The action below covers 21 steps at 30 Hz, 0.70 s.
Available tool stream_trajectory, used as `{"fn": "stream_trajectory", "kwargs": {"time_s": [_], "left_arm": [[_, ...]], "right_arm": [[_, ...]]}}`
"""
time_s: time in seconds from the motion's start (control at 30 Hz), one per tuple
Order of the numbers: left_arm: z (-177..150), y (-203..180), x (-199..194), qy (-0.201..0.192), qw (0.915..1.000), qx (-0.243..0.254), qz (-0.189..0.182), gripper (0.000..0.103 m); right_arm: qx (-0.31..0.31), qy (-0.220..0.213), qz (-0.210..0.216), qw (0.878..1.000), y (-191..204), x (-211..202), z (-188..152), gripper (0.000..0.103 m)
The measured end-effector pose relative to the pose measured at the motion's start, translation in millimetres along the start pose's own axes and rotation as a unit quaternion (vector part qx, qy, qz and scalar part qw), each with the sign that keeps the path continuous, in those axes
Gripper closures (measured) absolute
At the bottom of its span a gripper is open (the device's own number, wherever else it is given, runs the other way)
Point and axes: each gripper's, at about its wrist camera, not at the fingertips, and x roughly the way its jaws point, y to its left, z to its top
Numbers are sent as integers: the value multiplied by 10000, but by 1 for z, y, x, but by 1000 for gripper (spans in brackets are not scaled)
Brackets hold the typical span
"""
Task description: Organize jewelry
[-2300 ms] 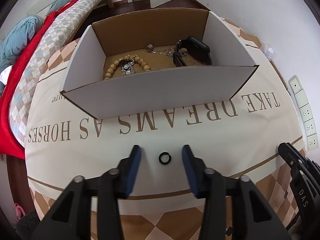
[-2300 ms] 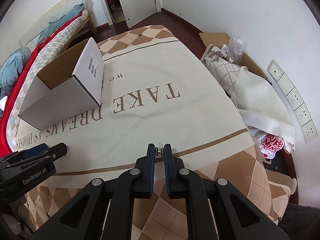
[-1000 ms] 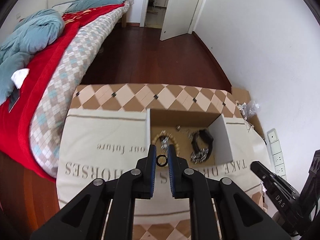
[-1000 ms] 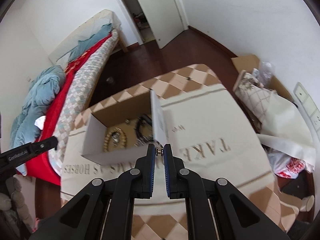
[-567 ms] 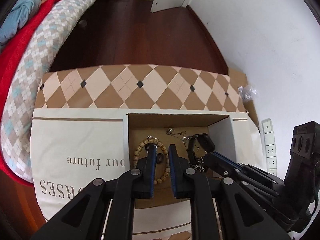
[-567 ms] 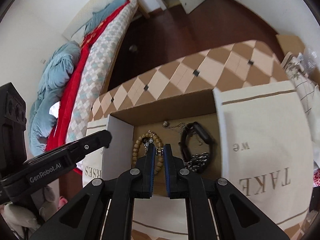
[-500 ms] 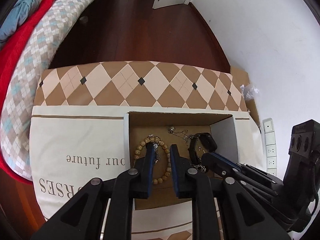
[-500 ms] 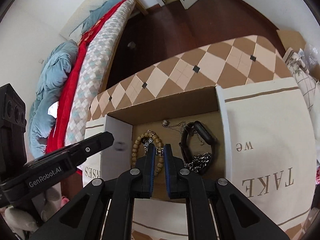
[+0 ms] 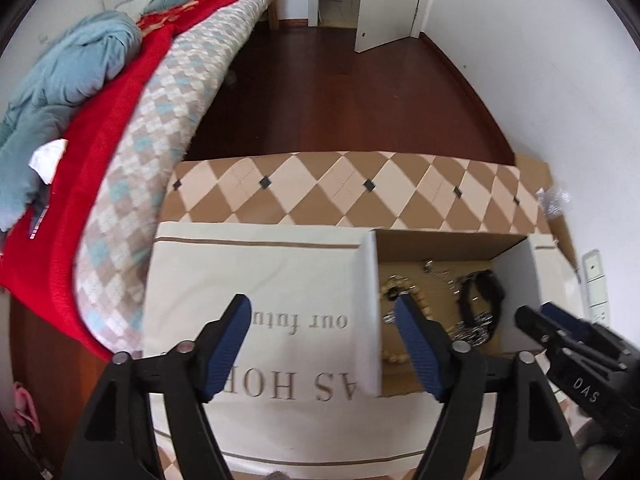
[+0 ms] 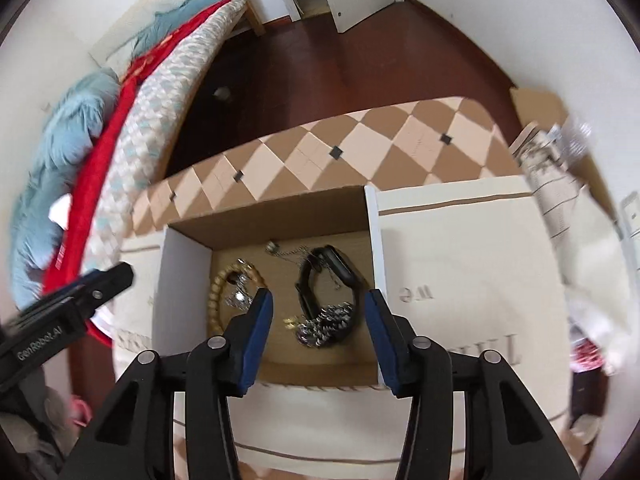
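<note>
Jewelry sits inside the open cardboard box [image 10: 188, 276] on the desk [image 10: 460, 264]: wooden bead bracelet [image 10: 218, 300] at left with a small silver piece inside its loop, black watch [image 10: 326, 276] toward the right wall, metal chain bracelet [image 10: 328, 324] in front of it, thin chain necklace [image 10: 286, 254] near the back wall. A small gold item lies just beside the chain bracelet; type not resolvable.

Right gripper [image 10: 316, 330]: fingers spread wide, empty, hanging above the box interior. Left gripper [image 9: 322, 344]: fingers spread wide, empty, above the box's left wall and the printed cloth.

Risks, judged: chains and necklace lie close together, so further drops could tangle them. Box looks light; a gripper clipping a wall could shift or tip it. Both frames are motion-blurred, so small items are hard to locate.
</note>
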Motion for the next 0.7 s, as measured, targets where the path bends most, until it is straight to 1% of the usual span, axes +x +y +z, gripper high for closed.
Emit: {"fn": "stream_trajectory", "kwargs": {"time_s": [0.03, 0.07, 0.1, 0.13, 0.17, 0.23, 0.3, 0.33, 0.4, 0.53, 0.67, 0.7], "left_arm": [[-5, 1, -1, -3, 10000, 18, 74, 29], [-10, 2, -1, 11, 9999, 21, 118, 27], [-13, 3, -2, 28, 9999, 9, 150, 24], [-17, 4, -3, 60, 9998, 8, 198, 16], [-20, 5, -4, 69, 9997, 1, 219, 11], [-26, 4, -6, 69, 9996, -6, 285, 11], [-28, 2, -9, 55, 9994, 17, 345, 3], [-30, 0, -12, 10, 9992, 58, 398, 1], [-32, -3, -19, -59, 9989, 107, 456, 1], [-37, -9, -33, -110, 9988, 135, 459, 1], [-45, -16, -59, -243, 9987, 116, 436, 1], [-48, -18, -70, -336, 9985, 115, 416, 1]], "right_arm": [[-116, 7, -201, 9997, 3, -1, -3, 52], [-177, -15, -331, 9993, 4, -4, -6, 46], [-199, -22, -405, 9990, 4, -6, -8, 35], [-214, -12, -438, 9988, 4, -9, -10, 31], [-241, -22, -506, 9984, 6, -11, -11, 29], [-280, -67, -595, 9978, 7, -18, -12, 27], [-365, -117, -799, 9961, 9, -23, -14, 9], [-380, -135, -883, 9953, 9, -26, -15, 6], [-394, -137, -992, 9942, 9, -31, -18, 1], [-408, -147, -1169, 9922, 5, -40, -25, 0], [-385, -274, -1245, 9911, 3, -63, -37, 0], [-381, -315, -1249, 9909, 3, -69, -40, 0]]}}
